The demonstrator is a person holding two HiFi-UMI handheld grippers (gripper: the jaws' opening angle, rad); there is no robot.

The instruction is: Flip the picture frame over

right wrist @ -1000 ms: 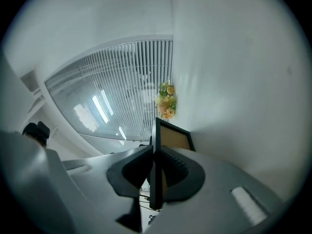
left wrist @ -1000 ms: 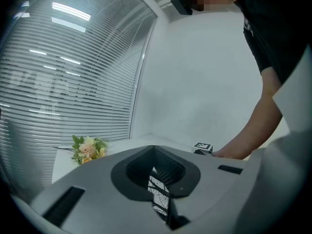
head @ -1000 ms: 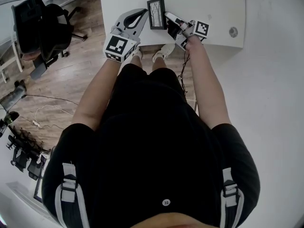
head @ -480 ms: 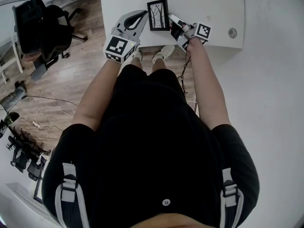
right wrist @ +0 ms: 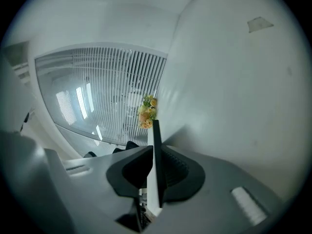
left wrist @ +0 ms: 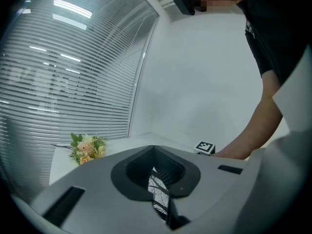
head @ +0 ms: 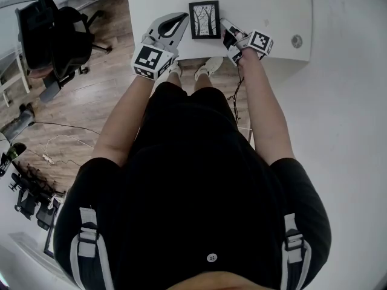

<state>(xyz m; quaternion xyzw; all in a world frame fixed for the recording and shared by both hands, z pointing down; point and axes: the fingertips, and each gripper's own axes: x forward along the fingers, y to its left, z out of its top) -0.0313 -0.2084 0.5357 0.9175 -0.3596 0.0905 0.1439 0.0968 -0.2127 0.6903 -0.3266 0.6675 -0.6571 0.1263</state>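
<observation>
At the far left an office chair [head: 51,32] stands on the wood floor, well apart from the white table [head: 266,5]. The left gripper [head: 181,18] hovers at the table's near edge just beside the frame's left side. Its jaws are drawn together on nothing, and a sliver of the tree print shows through the slit between them. A small bunch of flowers [left wrist: 85,148] lies farther back on the table. The picture frame [head: 204,20] sits between the two grippers near the table's front edge, tree print facing up; whether it rests fully flat cannot be told. At its right side the right gripper [head: 224,24] is pinching the frame's edge, the thin black-and-white rim standing upright between the pads. Further right a round cap [head: 296,40] is set into the tabletop. The frame looks light and stiff, so a single pinch on one side should carry it. The rim is narrow and smooth, though, so it could pivot or slip in the pads. Its glazed front is probably the fragile part. The best hold is likely the middle of a long side, on the moulding.
</observation>
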